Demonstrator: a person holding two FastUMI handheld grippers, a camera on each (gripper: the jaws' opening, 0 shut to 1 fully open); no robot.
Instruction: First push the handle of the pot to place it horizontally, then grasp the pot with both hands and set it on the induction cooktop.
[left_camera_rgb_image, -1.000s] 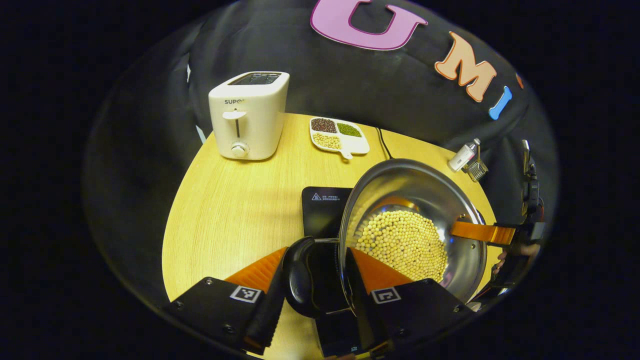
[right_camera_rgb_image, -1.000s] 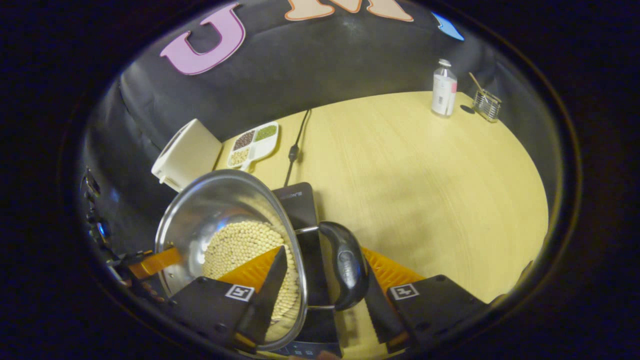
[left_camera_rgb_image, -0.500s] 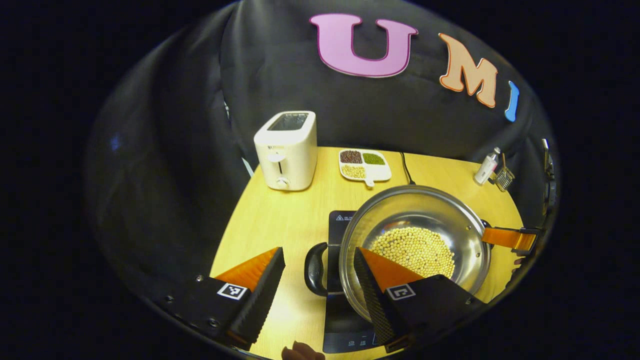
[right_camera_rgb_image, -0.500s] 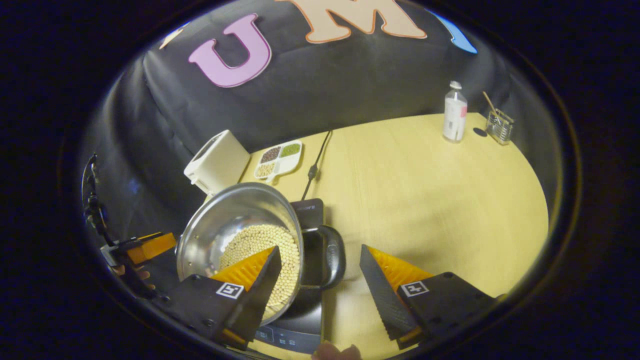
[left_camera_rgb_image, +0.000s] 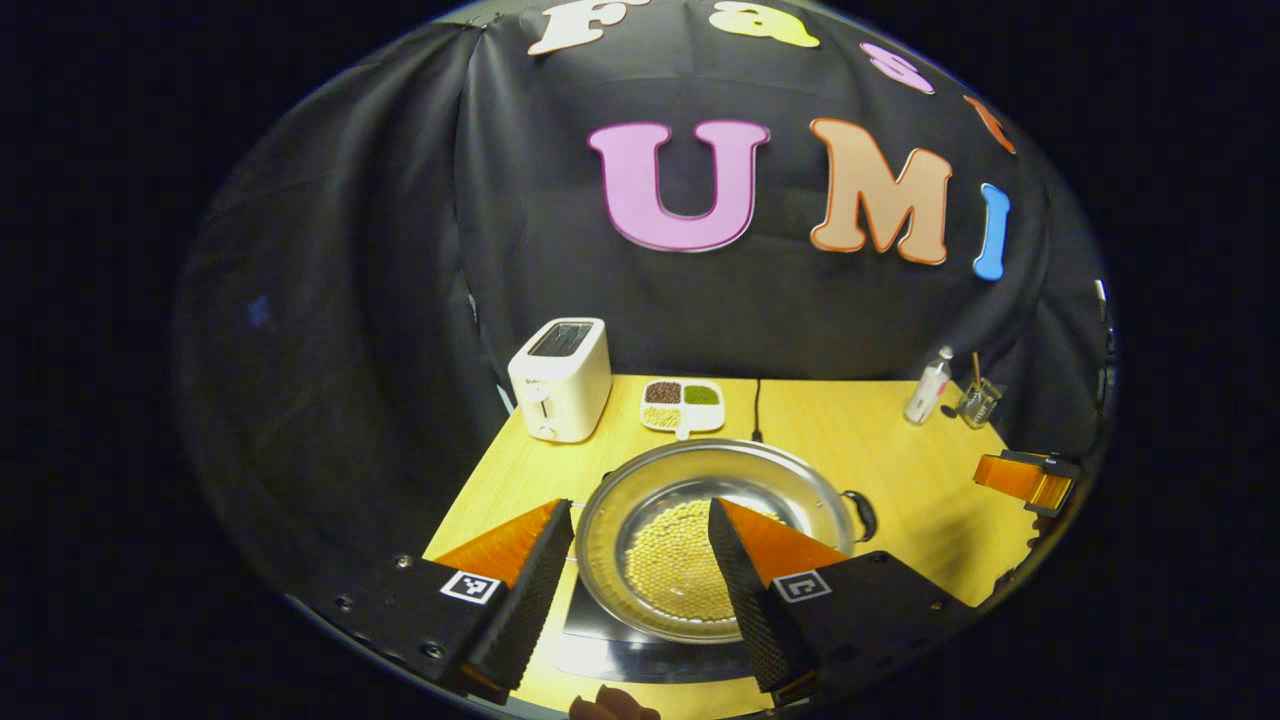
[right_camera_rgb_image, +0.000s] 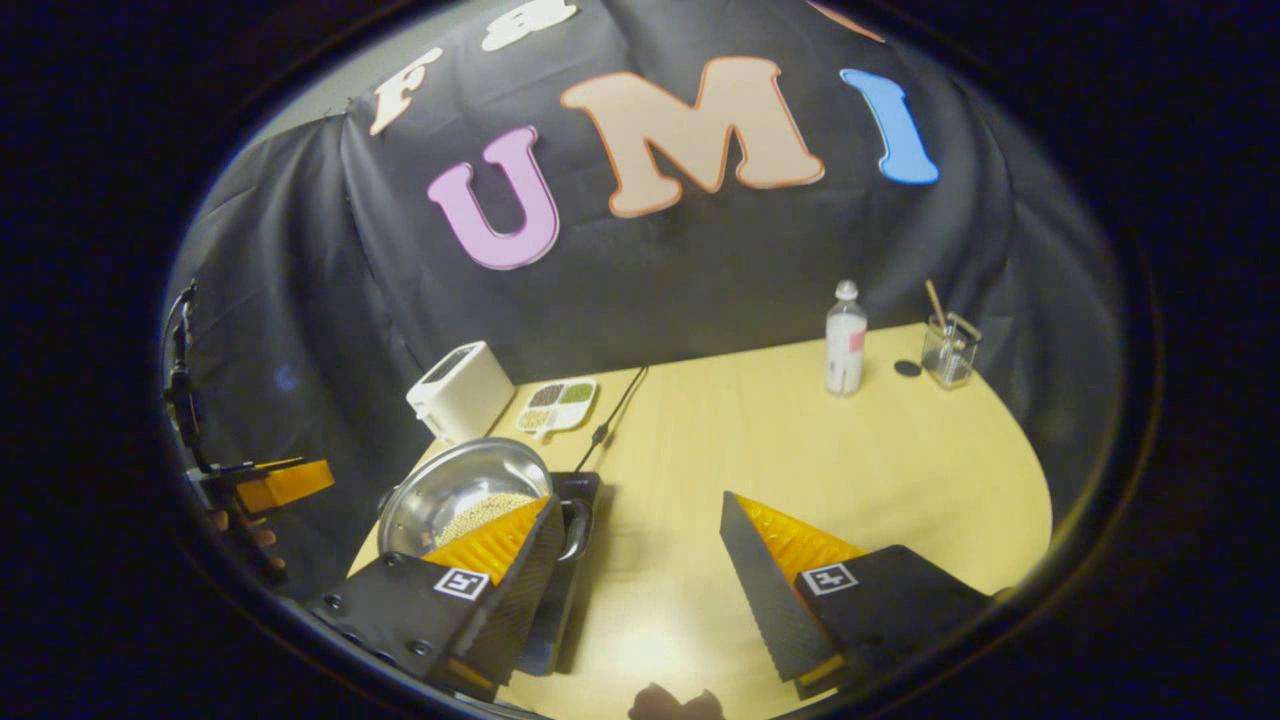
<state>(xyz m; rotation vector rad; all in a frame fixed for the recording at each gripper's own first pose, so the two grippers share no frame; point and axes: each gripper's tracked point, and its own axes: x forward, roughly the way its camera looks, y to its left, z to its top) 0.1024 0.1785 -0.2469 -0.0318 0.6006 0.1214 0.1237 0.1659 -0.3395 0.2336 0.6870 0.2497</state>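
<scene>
Pot (left_camera_rgb_image: 700, 500) of polished steel sits flat on the black induction cooktop (left_camera_rgb_image: 600, 625) at the near edge of the wooden table (left_camera_rgb_image: 860, 440), rim up and level, bottom covered with pale round beans (left_camera_rgb_image: 672, 560). From the left gripper view, shows one dark loop handle (left_camera_rgb_image: 860, 513) sticking out sideways on the pot's right, lying flat rather than upright; opposite handle hidden behind the near finger, so the handle-to-handle axis seems to run left to right across the view. From the right gripper view, shows the same pot (right_camera_rgb_image: 462, 492) low on the left with a handle (right_camera_rgb_image: 574, 525) pointing toward the middle of the table. Left gripper (left_camera_rgb_image: 640, 565) hovers above the pot, fingers spread wide and grasping nothing, one framing each side of the bowl without visible contact. Right gripper (right_camera_rgb_image: 640, 570) likewise spread apart and empty, over bare tabletop just right of the cooktop (right_camera_rgb_image: 560, 560). Farther back along the wall: white toaster (left_camera_rgb_image: 560, 378), divided dish of mixed beans (left_camera_rgb_image: 683, 404), black power cord (right_camera_rgb_image: 608, 420), small bottle (right_camera_rgb_image: 845, 338), glass jar with sticks (right_camera_rgb_image: 948, 348).
</scene>
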